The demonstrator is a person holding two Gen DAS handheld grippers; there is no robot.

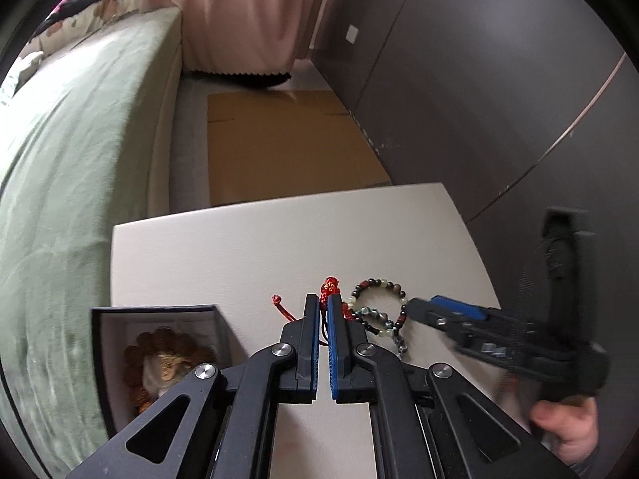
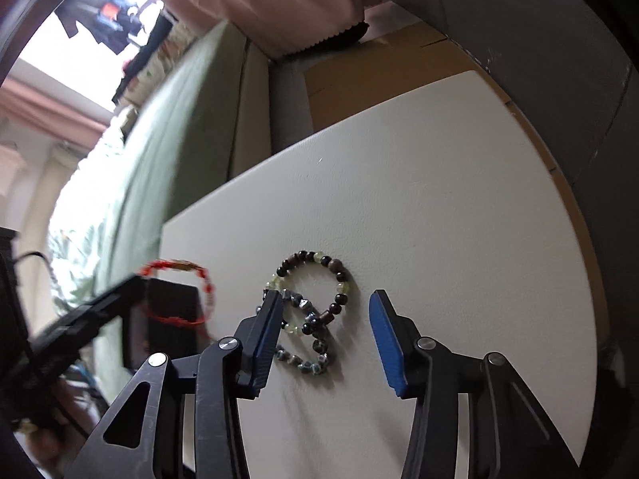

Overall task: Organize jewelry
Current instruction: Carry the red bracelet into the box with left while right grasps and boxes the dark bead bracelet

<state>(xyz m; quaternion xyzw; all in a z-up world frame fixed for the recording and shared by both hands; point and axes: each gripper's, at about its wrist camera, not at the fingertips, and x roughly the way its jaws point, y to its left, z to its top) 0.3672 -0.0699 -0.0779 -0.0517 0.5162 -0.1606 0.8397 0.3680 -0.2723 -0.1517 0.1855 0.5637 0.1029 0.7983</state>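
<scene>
The black box (image 1: 159, 355) is sitting open at the near left corner of the white table (image 1: 247, 247), and it is already holding a brown beaded piece with a pale tassel (image 1: 163, 359) against its light lining; I judge it is being used as the place where each piece of jewelry ends up, which would explain why it is parked so close to the working hands. Just right of the box, the left gripper (image 1: 322, 304) is pinching a red cord bracelet (image 1: 331, 287), its jaws drawn nearly together on the cord with the red beads poking out past the tips and a knotted tail trailing toward the box; in the right wrist view the red loop (image 2: 179, 291) is hanging blurred in the air beside the box (image 2: 167, 319), so it seems to be travelling rather than resting. Further right of the box, two beaded bracelets are lying flat on the table and overlapping: a larger one of dark brown and pale green beads (image 2: 315, 291) and a smaller bluish one (image 2: 307, 343) tucked under its near edge. The right gripper (image 2: 325, 311) is hovering over that pair with its jaws spread wide and nothing between them, probably lining up for one of the two.
</scene>
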